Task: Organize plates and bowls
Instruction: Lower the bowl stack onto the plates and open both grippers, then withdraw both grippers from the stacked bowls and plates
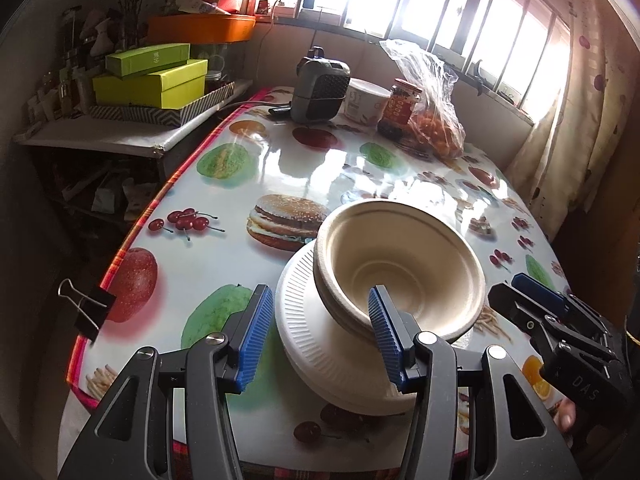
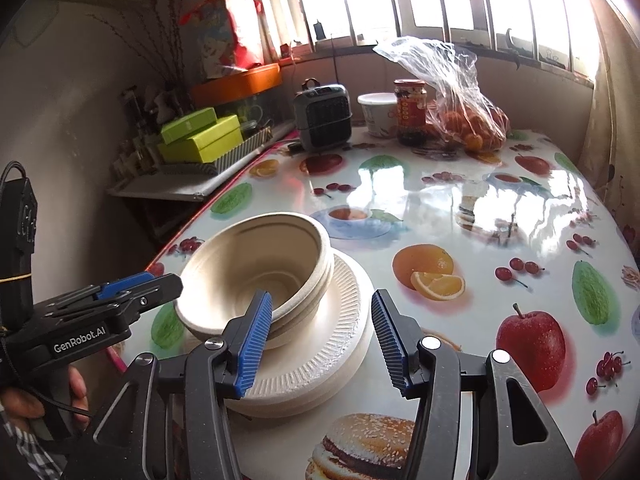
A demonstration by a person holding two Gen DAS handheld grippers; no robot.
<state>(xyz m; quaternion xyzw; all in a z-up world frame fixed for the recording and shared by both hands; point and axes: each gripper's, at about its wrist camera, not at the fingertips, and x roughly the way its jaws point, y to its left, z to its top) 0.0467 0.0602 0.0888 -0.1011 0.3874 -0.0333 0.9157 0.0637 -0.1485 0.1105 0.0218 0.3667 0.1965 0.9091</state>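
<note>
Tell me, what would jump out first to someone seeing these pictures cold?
Probably the pile of pale bowls nested on white plates, sitting near the front of a glossy fruit-print table. Two black grippers with blue pads frame it: the left gripper and the right gripper, both open around the pile's edge. At the far end, under a bright window, stand a bag of oranges, a jar and a small heater.

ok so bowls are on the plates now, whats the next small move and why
Probably back both grippers away from the stack. The bowls sit nested on the plates, and the left gripper and right gripper both stand open, pads pressing on nothing. The bowls look off-centre toward one side of the plates, so a small nudge to centre them might follow.
</note>
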